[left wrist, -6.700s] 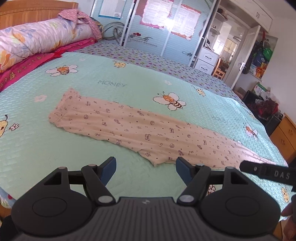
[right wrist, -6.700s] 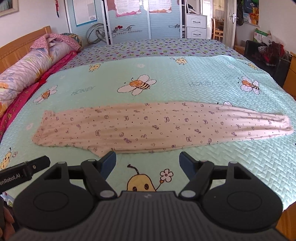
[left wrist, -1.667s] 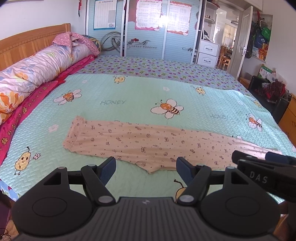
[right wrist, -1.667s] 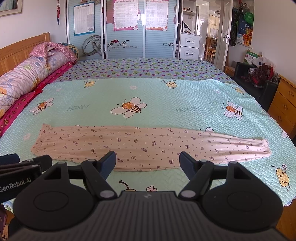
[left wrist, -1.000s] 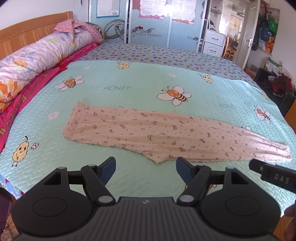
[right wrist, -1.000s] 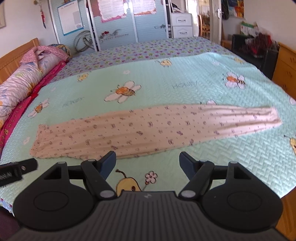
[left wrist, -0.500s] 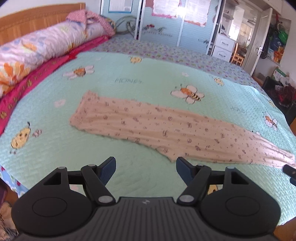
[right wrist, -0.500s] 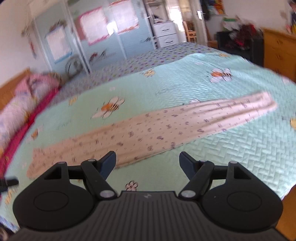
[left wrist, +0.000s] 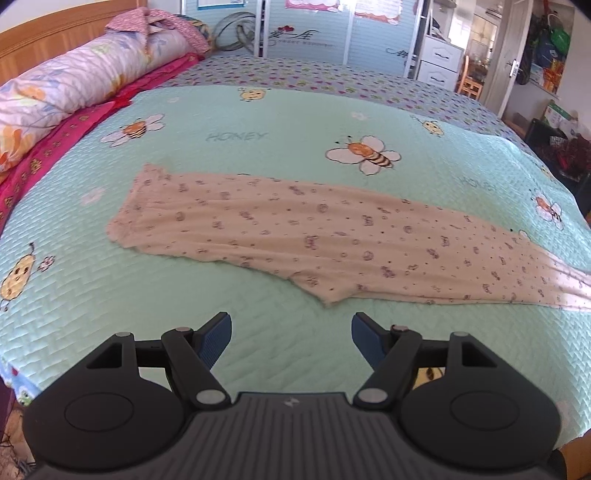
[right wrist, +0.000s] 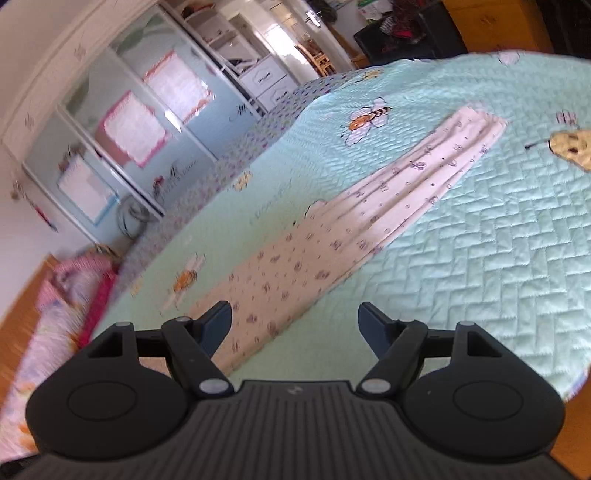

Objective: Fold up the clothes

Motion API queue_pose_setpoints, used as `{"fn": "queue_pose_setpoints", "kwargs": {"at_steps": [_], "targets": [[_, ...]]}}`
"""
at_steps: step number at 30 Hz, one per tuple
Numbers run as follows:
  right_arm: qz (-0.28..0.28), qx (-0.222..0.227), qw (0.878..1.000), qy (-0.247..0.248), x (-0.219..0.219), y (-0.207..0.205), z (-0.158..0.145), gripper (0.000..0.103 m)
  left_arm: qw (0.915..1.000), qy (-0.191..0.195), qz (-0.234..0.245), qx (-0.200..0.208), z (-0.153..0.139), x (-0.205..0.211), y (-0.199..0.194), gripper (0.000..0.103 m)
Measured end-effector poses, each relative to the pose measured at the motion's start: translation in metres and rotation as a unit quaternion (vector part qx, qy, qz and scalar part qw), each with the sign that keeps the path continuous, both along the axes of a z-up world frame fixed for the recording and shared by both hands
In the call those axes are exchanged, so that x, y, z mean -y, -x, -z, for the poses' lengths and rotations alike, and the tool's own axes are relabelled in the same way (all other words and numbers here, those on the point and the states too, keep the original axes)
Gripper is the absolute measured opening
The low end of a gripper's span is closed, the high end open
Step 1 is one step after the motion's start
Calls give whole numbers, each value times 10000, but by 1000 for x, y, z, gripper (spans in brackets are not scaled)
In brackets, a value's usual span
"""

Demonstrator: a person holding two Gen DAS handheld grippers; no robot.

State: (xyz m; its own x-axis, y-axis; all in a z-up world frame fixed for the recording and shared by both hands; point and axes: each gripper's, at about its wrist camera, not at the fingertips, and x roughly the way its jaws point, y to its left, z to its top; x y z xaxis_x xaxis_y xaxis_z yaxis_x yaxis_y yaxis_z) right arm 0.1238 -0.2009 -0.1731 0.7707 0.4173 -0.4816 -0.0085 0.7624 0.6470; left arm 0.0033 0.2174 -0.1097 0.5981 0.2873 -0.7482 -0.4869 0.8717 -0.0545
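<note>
- Spreading out ahead of both tongs, the quilted green bedspread (left wrist: 258,110) with its bees takes up most of each view; the bolster (left wrist: 85,77) and wooden headboard (left wrist: 55,33) lie far off to the left of the left gripper (left wrist: 291,334).
- Lying flat across that bedspread is the pair of trousers (left wrist: 295,229), already doubled leg on leg, its nearest edge just ahead of the left gripper's fingertips and apart from them; the waist end sits ahead and to the left, the cuffs run off to the right.
- From the tilted right wrist view, the same garment stretches away from the right gripper (right wrist: 295,323), passing just ahead of its left finger, with the cuff end (right wrist: 476,129) far ahead and to the right.
- Both tongs stand wide apart with nothing between their blue pads (left wrist: 216,338).
- The step in hand looks like the approach before a crosswise fold. Next, each gripper probably needs to come down onto an end, pinch both layers cleanly, and carry cuff toward waist without dragging the cloth askew.
</note>
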Motion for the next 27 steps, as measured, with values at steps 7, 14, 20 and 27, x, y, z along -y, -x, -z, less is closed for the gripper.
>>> {"fn": "queue_pose_setpoints", "kwargs": {"at_steps": [7,14,20,27], "targets": [[943,-168,9901,-1022,112,-76,48,76,9999,-56,64,-104,13,14,-28,75],[1632,-556,9737,-1490,191,-145,87,75,9989,-154,228,-389,27,31,-53,75],[1665,-755,9758,-1200,198,-186,101,37,9977,-203,333,-557,35,40,-61,75],[1702,-794,9716,-1439,197,-206,115,2,9971,-203,334,-649,40,43,-60,75]]}}
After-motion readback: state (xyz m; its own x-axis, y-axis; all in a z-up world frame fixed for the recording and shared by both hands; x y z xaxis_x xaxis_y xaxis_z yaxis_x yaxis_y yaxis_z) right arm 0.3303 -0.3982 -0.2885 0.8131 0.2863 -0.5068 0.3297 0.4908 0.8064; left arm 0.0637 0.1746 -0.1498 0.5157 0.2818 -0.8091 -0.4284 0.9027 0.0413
